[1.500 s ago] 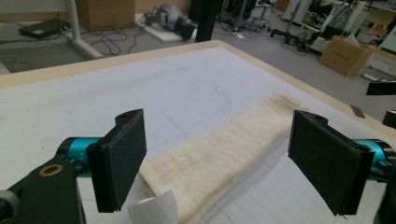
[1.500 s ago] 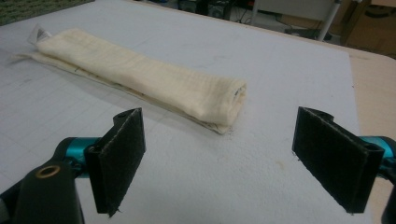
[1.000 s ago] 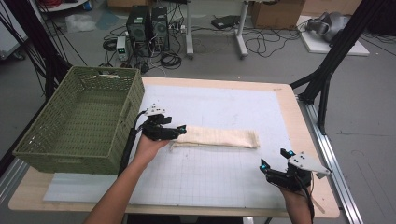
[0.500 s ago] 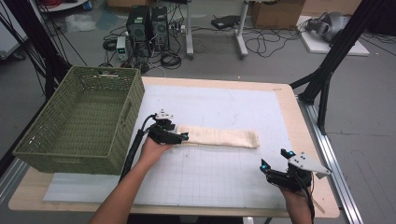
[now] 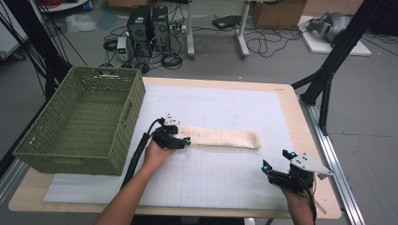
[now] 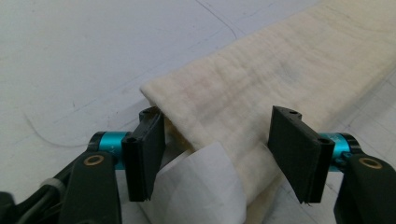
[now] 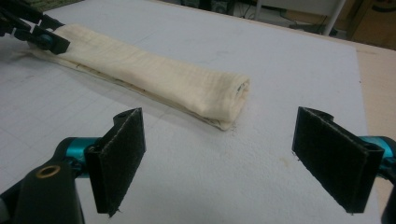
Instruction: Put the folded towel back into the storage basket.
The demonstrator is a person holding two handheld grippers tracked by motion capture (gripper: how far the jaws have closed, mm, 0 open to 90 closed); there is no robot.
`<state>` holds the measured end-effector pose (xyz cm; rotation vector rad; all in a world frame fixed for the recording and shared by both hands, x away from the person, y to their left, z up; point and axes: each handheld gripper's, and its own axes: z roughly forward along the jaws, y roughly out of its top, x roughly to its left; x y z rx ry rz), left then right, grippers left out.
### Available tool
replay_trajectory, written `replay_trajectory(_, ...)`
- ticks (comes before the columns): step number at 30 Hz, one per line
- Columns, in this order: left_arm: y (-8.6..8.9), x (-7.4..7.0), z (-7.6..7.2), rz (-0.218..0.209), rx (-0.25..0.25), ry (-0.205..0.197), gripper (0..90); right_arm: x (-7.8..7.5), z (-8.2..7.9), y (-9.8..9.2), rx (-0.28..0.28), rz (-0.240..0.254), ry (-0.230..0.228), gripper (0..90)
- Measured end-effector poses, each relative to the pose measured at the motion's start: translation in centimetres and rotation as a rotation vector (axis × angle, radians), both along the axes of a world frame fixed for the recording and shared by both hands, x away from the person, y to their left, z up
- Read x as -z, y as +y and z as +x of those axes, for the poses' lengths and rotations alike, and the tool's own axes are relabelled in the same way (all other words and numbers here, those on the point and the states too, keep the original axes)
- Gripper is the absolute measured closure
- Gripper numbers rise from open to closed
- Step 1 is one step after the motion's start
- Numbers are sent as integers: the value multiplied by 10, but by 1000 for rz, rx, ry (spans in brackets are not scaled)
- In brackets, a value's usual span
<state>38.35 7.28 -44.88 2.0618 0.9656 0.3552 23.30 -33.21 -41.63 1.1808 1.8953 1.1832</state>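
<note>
2 pairs of tongs work over a white gridded mat (image 5: 216,168) that covers most of a pale wooden table (image 5: 307,136). A long cream cloth, folded into a narrow soft strip with a faintly crinkled weave (image 5: 220,138), lies across the middle of the mat, well apart from the right tongs. The left tongs (image 5: 180,140) sit at the strip's left end; in the left gripper view their flat black ribbed pads (image 6: 145,154) stand parted on either side of the cloth's folded end (image 6: 261,93), not clenched, with a thin white tag or layer (image 6: 201,186) poking out between them. The left pad looks to touch the cloth's edge; the right one stands off it. The right tongs (image 5: 277,161) hover near the table's front right corner, released and empty, their fuzzy black pads (image 7: 119,154) spread wide with the strip's rounded right end (image 7: 229,98) lying beyond them. A green woven plastic basket (image 5: 126,117), rectangular and deep, stands at the table's left edge, just beside the left hand (image 5: 157,152). Behind the table, computer towers (image 5: 148,21) and loose cables (image 5: 263,44) sit on the grey floor.
</note>
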Motion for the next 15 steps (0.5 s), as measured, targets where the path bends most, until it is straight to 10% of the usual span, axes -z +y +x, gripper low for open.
replay_trajectory(8,-4,-1,-4,-42,69,25,754,0,0,1,-2,0,0,159)
replay_trajectory(15,-2,-2,-5,-70,71,28,814,0,0,0,-2,2,-1,159)
